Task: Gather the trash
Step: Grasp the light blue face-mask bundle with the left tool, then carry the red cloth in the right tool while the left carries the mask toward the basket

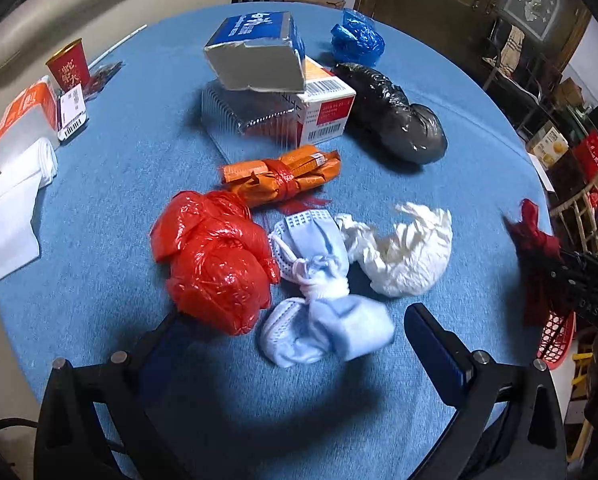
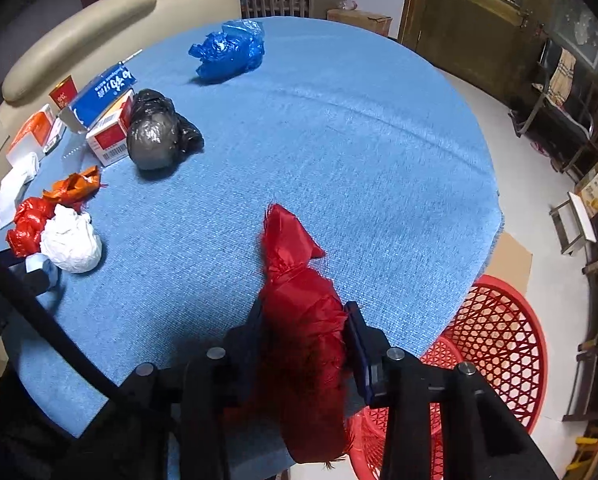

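My right gripper [image 2: 305,320] is shut on a dark red cloth bundle [image 2: 299,312] above the table's near right edge; it also shows in the left wrist view [image 1: 535,248]. A red mesh basket [image 2: 499,344] stands on the floor just right of it. My left gripper [image 1: 295,320] is open, its fingers either side of a light blue face mask bundle [image 1: 319,300] on the blue round table [image 1: 459,184]. A red plastic bag [image 1: 215,256] lies left of the mask and a white crumpled tissue [image 1: 407,248] right of it.
Farther back lie an orange wrapper bundle [image 1: 283,172], a black bag [image 1: 395,116], a blue bag [image 1: 357,38], stacked boxes [image 1: 267,80], a red cup [image 1: 69,64], and white tissues [image 1: 15,200]. A beige sofa [image 2: 79,40] is behind.
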`<state>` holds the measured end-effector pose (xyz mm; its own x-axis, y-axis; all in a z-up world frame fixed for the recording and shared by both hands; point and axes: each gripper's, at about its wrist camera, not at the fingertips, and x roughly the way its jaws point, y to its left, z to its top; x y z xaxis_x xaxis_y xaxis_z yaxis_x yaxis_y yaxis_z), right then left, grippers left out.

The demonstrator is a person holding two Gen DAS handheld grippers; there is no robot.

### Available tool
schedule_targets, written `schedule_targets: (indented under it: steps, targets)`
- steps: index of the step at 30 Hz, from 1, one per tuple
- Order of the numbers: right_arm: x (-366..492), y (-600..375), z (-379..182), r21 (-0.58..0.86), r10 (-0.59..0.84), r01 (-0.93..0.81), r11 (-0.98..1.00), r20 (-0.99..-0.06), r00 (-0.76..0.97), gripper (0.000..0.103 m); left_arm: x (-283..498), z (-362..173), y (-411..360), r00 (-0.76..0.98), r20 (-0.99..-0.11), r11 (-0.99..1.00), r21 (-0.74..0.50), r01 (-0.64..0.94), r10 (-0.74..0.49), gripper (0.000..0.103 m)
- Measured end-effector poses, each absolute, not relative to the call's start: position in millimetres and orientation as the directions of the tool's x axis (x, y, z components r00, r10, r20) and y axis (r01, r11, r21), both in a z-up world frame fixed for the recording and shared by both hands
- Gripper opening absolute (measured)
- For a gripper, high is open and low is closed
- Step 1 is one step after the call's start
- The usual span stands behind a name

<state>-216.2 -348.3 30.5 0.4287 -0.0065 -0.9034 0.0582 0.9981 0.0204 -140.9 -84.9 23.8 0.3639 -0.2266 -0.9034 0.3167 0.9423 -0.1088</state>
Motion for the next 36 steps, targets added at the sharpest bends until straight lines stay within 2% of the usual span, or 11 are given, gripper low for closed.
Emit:
schedule_targets:
  steps: [1,4,6,8,11,17,27,36]
  targets:
    - [-217,-350,31,0.028,0.000,0.059,0.998,-0.904,0.428,0.041,-140,22,-87,0.367,-0.906,0.945,-0.090,0.314,-0.209,0.100]
    - [-219,-352,31,0.034,0.009,0.054,0.998,-0.906,0.423,0.040,-131,14,-94,0.338,-0.921,0.948,-0.084,0.307,-0.191,0.073]
    - [-219,-353,32,0.040,0.013,0.055,0.998,-0.907,0.420,0.040,-130,15,-99,0.354,-0.919,0.947,-0.058,0.316,-0.175,0.065]
    - [-218,-354,32,0.049,0.019,0.061,0.997,-0.909,0.416,0.040,-129,16,-102,0.362,-0.917,0.946,-0.045,0.320,-0.165,0.046]
    - [-216,-351,31,0.033,0.006,0.060,0.998,-0.916,0.401,0.039,-128,17,-104,0.348,-0.919,0.941,-0.061,0.333,-0.183,0.035]
    - [-214,-357,38,0.115,0.080,0.075,0.990,-0.926,0.368,0.036,-139,26,-96,0.316,-0.916,0.914,-0.112,0.391,-0.248,0.033]
    - [-226,-326,48,0.262,0.246,0.015,0.965,-0.924,0.293,0.036,-179,48,-54,0.309,-0.913,0.885,-0.105,0.454,-0.267,0.033]
    - [-225,-264,59,0.371,0.381,-0.090,0.924,-0.875,0.299,0.036,-179,57,-4,0.365,-0.910,0.934,-0.060,0.353,-0.196,0.033]
